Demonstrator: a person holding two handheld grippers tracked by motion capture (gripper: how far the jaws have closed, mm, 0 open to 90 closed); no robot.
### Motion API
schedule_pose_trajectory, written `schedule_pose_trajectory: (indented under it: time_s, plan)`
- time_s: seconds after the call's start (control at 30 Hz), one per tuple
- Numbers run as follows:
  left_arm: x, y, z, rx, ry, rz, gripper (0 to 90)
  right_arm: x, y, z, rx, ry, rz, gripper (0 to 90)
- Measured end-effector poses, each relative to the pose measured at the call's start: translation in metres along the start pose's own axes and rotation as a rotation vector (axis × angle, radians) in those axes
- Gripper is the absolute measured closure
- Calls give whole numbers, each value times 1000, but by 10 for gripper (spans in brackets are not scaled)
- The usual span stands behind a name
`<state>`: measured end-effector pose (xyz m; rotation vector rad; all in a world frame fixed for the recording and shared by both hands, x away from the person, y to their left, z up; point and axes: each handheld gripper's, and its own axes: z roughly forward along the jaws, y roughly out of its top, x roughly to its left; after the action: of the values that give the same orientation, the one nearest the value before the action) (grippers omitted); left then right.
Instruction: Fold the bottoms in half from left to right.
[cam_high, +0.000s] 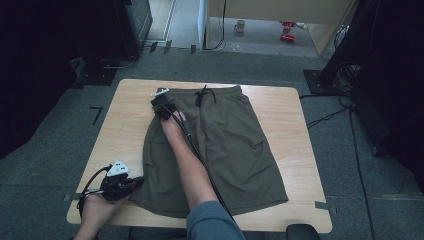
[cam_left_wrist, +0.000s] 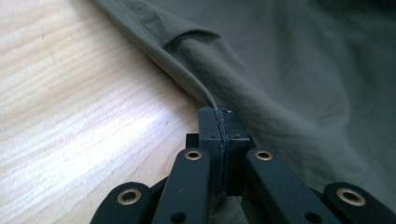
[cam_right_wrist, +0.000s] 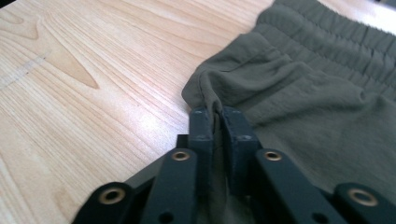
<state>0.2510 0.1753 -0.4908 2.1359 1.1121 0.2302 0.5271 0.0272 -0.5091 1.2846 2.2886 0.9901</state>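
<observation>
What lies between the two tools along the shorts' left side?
In the high view, the left tool and right tool are joined by the shorts' left edge on the table.

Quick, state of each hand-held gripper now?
Left hand-held gripper: closed on the shorts' hem edge.
Right hand-held gripper: closed on the shorts near the waistband corner.

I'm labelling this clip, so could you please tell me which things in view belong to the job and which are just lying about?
In use:
- olive shorts
- left gripper, pinching the hem
- right gripper, pinching the waistband corner
- table

Lying about:
- mug on the floor
- red objects beyond
</observation>
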Motion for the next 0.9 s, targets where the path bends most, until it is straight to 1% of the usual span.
schedule_pose_trajectory:
  time_s: [0.07,0.1,0.13,0.17,0.23,0.27,0.37,0.4,0.43,0.47,0.5,0.6,0.77,0.9]
  plan:
    - [-3,3,-3,-27,-5,9,900,-5,4,-3,28,24,40,852]
    - [-3,3,-3,-27,-5,9,900,-5,4,-3,28,24,40,852]
    - [-6,6,-6,-48,-6,18,900,-7,5,-6,24,31,44,855]
    - [-12,11,-10,-85,-13,35,900,-11,9,-16,1,45,54,856]
    - [-20,18,-12,-112,-23,54,900,-15,12,-23,-20,55,61,856]
    - [-24,22,-14,-121,-30,66,900,-17,13,-29,-28,58,68,856]
    - [-34,30,-14,-137,-63,80,900,-26,16,-45,-58,83,101,856]
    - [-37,32,-13,-137,-65,89,900,-31,16,-52,-68,89,105,855]
    - [-37,32,-13,-137,-65,89,900,-31,16,-52,-68,89,105,855]
    - [-42,36,-12,-139,-72,105,900,-34,16,-56,-74,88,102,855]
    - [-50,43,-9,-141,-81,129,900,-44,15,-68,-87,91,111,853]
    - [-66,58,-4,-153,-104,169,900,-59,12,-83,-100,105,134,850]
    - [-96,81,9,-165,-151,238,900,-90,2,-111,-129,103,190,846]
    - [-118,95,24,-155,-159,311,900,-116,-11,-130,-151,111,233,843]
